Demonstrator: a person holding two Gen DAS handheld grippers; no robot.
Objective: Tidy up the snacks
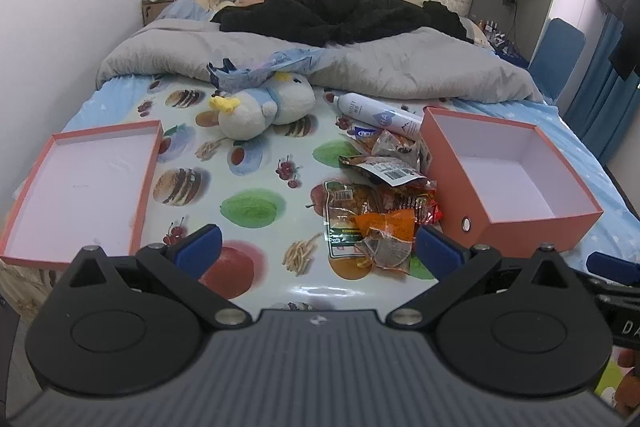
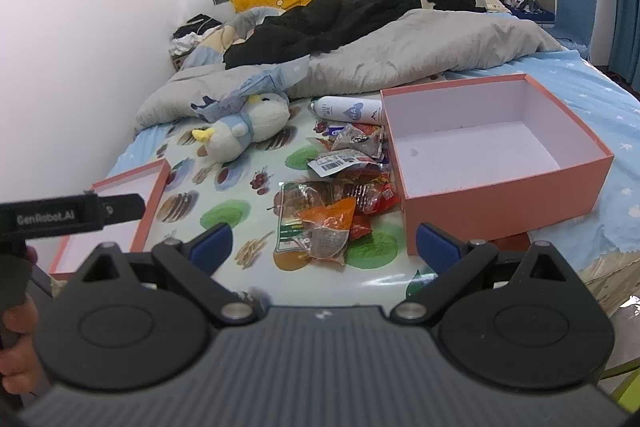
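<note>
We're at the very start: both the left gripper (image 1: 318, 247) and right gripper (image 2: 324, 241) hover spread and empty, the snack pile (image 1: 380, 203) untouched just left of the empty orange box (image 1: 516, 183).

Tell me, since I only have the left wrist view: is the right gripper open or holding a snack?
Observer: Open. The right gripper has its fingers spread with nothing between them, and the snacks lie beyond.
Operator: Is anything in the box? Its near wall hides part of the floor from me.
Observer: No snacks. In the right wrist view the floor of the box shows whole, bare except for faint smudges.
Operator: Who holds the left gripper?
Observer: A hand at the left edge of that view grips the handle of the left gripper, which shows in front of the lid.
</note>
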